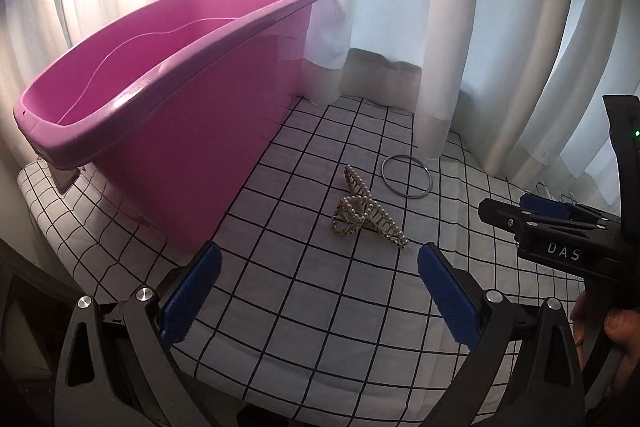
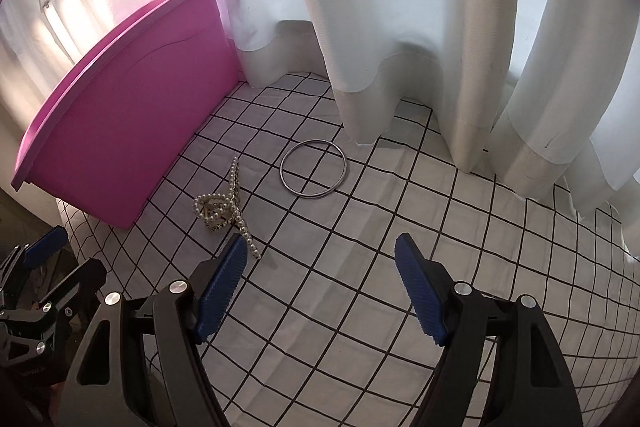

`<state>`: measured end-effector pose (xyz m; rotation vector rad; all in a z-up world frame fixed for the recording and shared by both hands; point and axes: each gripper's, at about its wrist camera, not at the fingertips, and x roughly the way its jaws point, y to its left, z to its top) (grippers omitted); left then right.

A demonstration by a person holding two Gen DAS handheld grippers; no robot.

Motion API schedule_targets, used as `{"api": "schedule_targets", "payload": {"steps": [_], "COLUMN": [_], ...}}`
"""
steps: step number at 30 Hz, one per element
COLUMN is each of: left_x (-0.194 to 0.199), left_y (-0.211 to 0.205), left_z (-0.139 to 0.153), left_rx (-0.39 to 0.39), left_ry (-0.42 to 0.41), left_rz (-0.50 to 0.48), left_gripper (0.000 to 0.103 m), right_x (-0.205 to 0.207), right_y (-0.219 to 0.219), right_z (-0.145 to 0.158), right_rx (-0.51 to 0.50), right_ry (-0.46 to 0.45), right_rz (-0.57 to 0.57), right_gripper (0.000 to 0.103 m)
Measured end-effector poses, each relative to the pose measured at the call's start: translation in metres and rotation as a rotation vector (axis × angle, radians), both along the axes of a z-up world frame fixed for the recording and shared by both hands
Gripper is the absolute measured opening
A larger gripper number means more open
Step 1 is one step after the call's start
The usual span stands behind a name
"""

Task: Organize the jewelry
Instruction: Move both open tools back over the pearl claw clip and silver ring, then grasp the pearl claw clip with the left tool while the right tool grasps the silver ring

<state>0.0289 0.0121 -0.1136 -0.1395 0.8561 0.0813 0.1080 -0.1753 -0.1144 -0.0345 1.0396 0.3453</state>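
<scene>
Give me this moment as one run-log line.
left hand-held gripper: open, empty | right hand-held gripper: open, empty | pearl hair claw, metal bangle: on checked cloth | pink bin: nothing visible inside

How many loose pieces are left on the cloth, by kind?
Pearl hair claw clip: 1
Silver bangle: 1
Total: 2, both lying on the checked cloth beside the pink bin.

Glossy pink plastic tub (image 1: 224, 131), shiny metal bangle (image 2: 313, 168), pearl-beaded clip (image 1: 366, 213), matt checked cloth (image 2: 440, 227).
</scene>
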Motion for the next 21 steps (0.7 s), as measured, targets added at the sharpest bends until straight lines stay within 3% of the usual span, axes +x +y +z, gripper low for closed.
{"api": "schedule_targets", "payload": {"steps": [12,21], "left_x": [0.046,0.064], "left_y": [-0.010,-0.012], "left_z": [-0.054,-0.076], "left_rx": [0.038,0.062], "left_ry": [0.001,-0.013], "left_rz": [0.021,-0.013], "left_gripper": [0.097,0.097], "right_x": [0.056,0.079], "right_y": [0.009,0.012], "right_z": [-0.057,-0.078], "right_rx": [-0.013,0.006], "right_ry": [0.047,0.064], "right_rz": [0.104,0.125], "right_gripper": [0.073,0.073]}}
